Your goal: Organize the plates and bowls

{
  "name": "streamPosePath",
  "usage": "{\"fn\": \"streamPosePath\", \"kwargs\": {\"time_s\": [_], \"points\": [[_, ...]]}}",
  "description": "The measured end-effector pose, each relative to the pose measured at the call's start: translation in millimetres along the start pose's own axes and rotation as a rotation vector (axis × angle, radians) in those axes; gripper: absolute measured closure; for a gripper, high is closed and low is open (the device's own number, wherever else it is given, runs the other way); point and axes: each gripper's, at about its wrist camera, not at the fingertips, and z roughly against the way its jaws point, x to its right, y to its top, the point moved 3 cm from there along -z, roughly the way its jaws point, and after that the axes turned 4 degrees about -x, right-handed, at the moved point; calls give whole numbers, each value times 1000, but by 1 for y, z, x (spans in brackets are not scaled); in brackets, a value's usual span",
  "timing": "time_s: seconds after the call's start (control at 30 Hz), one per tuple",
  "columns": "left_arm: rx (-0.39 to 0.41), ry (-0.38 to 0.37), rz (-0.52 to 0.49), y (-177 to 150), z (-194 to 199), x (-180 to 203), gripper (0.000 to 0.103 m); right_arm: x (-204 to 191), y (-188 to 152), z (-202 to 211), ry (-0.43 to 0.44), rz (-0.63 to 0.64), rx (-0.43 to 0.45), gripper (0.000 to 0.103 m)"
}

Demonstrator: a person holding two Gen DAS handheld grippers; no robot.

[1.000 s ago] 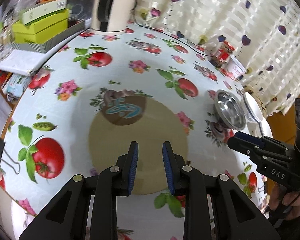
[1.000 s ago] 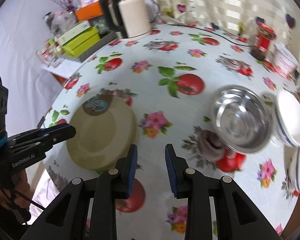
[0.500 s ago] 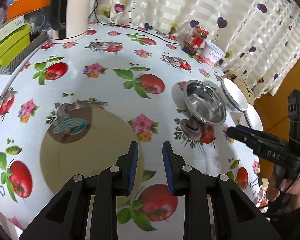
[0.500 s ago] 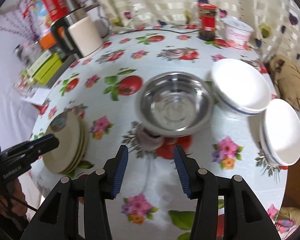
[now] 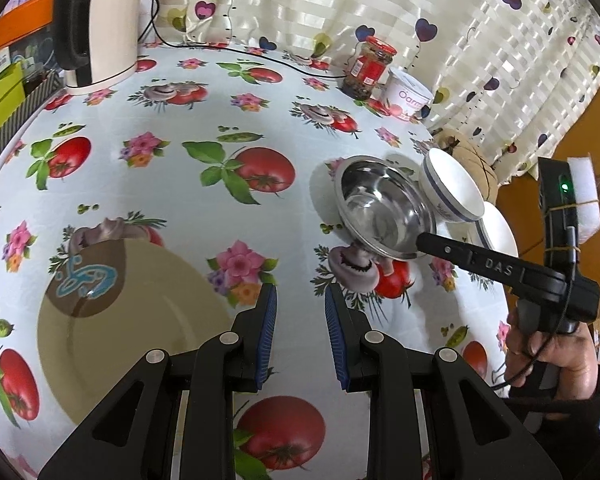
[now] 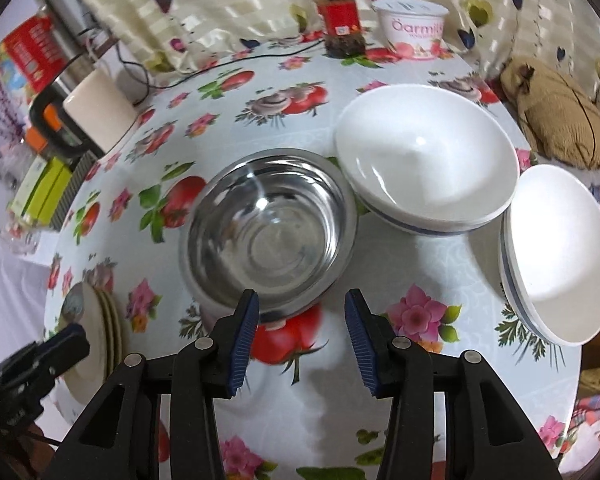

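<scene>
A stack of tan plates point(image 5: 140, 332) lies at the table's near left; it also shows edge-on in the right wrist view point(image 6: 104, 328). My left gripper point(image 5: 300, 332) is open and empty, just right of the plates. A steel bowl point(image 6: 268, 228) stands mid-table, also in the left wrist view point(image 5: 384, 208). My right gripper point(image 6: 300, 328) is open and empty, its jaws just short of the steel bowl's near rim. A white bowl with a blue band point(image 6: 424, 164) sits beside it, and another white bowl point(image 6: 560, 252) sits at the right edge.
A kettle point(image 5: 100, 24) stands at the back left beside green boxes point(image 5: 0, 100). A red-lidded jar point(image 6: 340, 20) and a yoghurt tub point(image 6: 414, 28) stand at the back by the curtain, with a cable point(image 5: 260, 52) across the cloth. A brown bag point(image 6: 556, 116) lies at the far right.
My right gripper has opened wider and closed in on the steel bowl. My left gripper has swung right, away from above the plates.
</scene>
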Motion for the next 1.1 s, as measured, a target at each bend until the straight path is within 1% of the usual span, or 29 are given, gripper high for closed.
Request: {"fn": "streamPosePath", "kwargs": {"time_s": [0.13,0.23,0.4,0.43,0.5,0.63,0.77,1.1], "points": [[-9,-9,-3,4,-7,5,77,5,6,-5,3,-30,1,60],[-13,-13,-9,10,-13,9,77,9,11,-10,3,-45,-3,65],[-11,-21,-15,24,-24,16,77,15,15,-15,8,-62,-10,76],[-12,-23,-15,27,-26,17,77,16,15,-15,12,-66,-13,77],[-12,-29,-16,32,-30,20,77,17,16,-15,18,-66,-14,81],[-19,-34,-13,36,-35,21,77,17,16,-16,19,-65,-17,83],[-28,-37,-20,33,-37,24,77,19,14,-13,29,-62,-31,87],[-38,-41,-46,20,-32,33,77,19,-16,4,34,-25,-79,88]]}}
